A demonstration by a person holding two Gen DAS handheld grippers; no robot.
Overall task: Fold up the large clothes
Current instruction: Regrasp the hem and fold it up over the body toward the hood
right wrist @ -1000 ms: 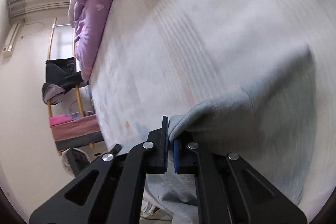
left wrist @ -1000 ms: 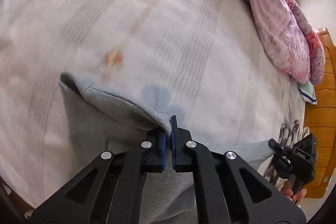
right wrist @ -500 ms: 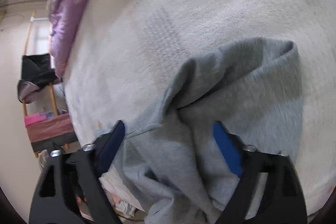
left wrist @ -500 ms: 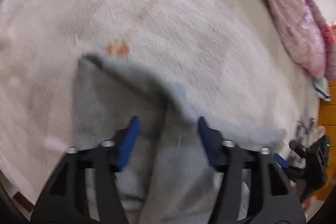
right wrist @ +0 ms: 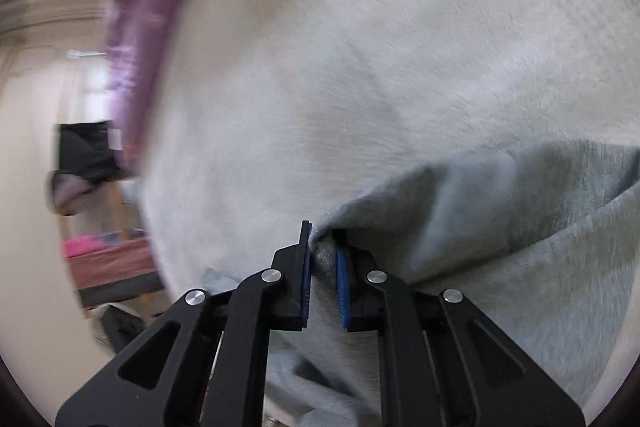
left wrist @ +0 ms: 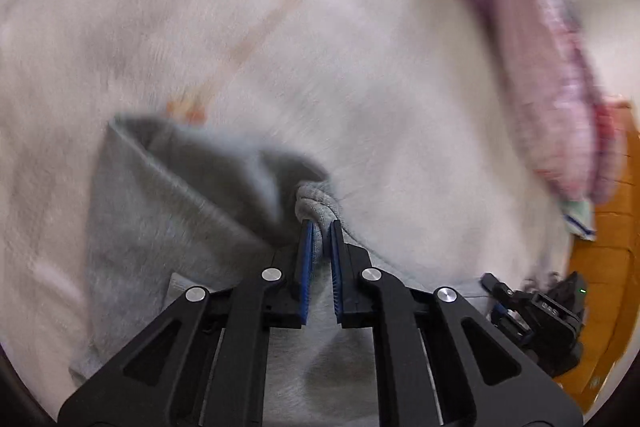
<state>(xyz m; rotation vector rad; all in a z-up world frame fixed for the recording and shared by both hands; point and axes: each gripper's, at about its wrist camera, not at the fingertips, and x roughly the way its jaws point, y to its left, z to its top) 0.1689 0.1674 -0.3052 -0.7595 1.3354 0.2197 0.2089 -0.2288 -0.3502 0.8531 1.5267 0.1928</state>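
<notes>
A grey garment is spread on a pale fleece-covered bed, and every place below is given relative to that garment.

At its left part, a rolled fold of the cloth is pinched between the blue-padded jaws of the left gripper; a bunched knob of fabric is seen just above the fingertips. Beyond the garment's far edge, faint orange and blue prints are seen on the bed cover. Farther off, past the garment's right side, a pink and purple quilt is heaped along the bed, with an orange wooden frame behind it.

At the garment's right part, another fold of the cloth is clamped between the jaws of the right gripper, and the fabric is drawn into a taut ridge running away to the right. The right gripper is also seen from the left wrist view, low beside the garment's edge. Well beyond the garment, a purple quilt and a blurred rack with dark clothing are seen.
</notes>
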